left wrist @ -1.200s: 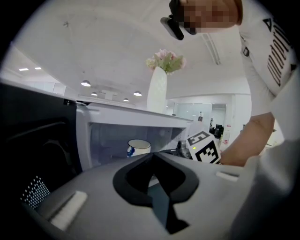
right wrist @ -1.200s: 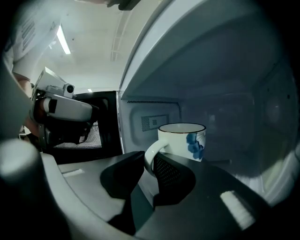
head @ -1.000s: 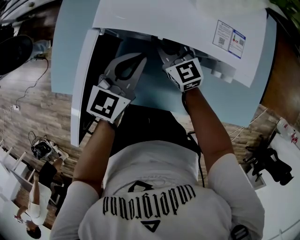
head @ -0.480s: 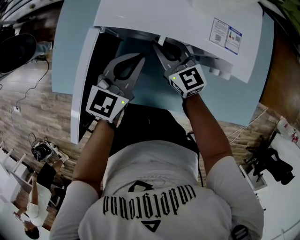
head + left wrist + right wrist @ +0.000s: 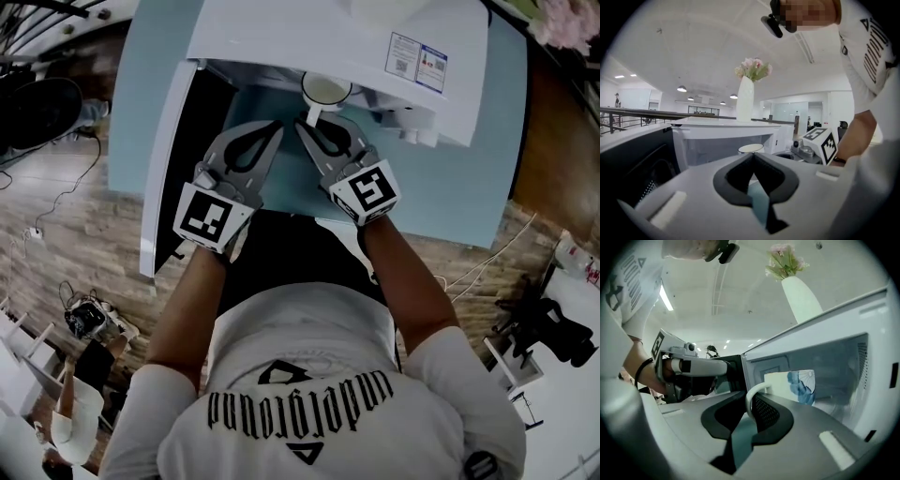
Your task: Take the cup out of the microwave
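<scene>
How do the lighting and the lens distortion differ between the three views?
Head view: rather dark overall; the white microwave and cup are brightest. Left gripper view: bright ceiling, black rounded corners, the vase sharp. Right gripper view: fisheye bends the microwave's straight edges; the cup's blue print is clear.

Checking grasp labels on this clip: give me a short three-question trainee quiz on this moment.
1. True or false: the left gripper holds the cup.
2. Which part of the cup sits between the right gripper's jaws? A rim, B handle, C base.
3. Fill in: on the microwave stands a ___ of flowers.
Key: 1 false, it is shut and empty. 2 B; those jaws have just been closing on it. 3 vase.
</scene>
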Demonstrator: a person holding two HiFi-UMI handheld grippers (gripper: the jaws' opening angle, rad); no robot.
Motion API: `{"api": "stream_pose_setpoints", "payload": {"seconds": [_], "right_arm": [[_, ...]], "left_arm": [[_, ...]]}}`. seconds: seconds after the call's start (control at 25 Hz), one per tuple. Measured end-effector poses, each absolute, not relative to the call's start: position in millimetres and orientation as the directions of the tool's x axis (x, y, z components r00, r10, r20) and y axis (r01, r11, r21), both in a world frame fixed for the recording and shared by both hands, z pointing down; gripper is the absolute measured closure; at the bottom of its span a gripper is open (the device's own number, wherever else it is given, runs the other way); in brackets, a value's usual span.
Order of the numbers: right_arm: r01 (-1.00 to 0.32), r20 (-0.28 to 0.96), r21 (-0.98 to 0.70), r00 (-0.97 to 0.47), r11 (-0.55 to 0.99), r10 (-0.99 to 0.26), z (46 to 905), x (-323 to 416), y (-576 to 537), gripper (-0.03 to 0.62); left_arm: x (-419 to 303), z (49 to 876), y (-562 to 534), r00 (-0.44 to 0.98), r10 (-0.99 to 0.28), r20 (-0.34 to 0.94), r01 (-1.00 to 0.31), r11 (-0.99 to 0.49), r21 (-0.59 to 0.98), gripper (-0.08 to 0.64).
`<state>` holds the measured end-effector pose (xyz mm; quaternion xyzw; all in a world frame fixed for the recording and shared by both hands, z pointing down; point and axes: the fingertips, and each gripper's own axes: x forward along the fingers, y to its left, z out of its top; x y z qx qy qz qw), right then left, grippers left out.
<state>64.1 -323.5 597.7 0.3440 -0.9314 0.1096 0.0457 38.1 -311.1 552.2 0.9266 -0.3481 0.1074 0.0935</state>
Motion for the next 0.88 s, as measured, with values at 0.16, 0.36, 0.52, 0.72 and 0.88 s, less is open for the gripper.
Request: {"api": "stream_pose_setpoints", "payload": {"seconds": [0.16, 0.36, 0.52, 0.72, 0.88], "right_arm": [[-0.644, 0.154, -0.184, -0.765, 0.742, -0.626, 588, 68, -298, 0.545], [-0.627, 0.149, -0.165, -0.779, 0.761, -0.610, 564, 73, -265, 0.545], [-0.614, 0.115, -0.149, -0.789, 0.775, -0.603, 528, 82, -241, 0.545], [-0.631, 0.079, -0.097, -0.776, 0.769, -0.626, 476, 105, -227, 0.545], [-0.654, 0.044, -0.071, -0.756, 0.753, -0.653, 437, 125, -215, 0.545]], "left_arm": [[45, 543, -293, 0.750, -0.612, 0.252, -0.650, -0.752, 0.110, 0.509], [55, 522, -273, 0.762, -0.607, 0.225, -0.637, -0.765, 0.093, 0.509], [62, 495, -258, 0.771, -0.606, 0.196, -0.629, -0.773, 0.080, 0.509], [74, 458, -243, 0.793, -0.587, 0.163, -0.602, -0.795, 0.069, 0.509], [85, 426, -228, 0.815, -0.562, 0.140, -0.573, -0.818, 0.046, 0.509]]}}
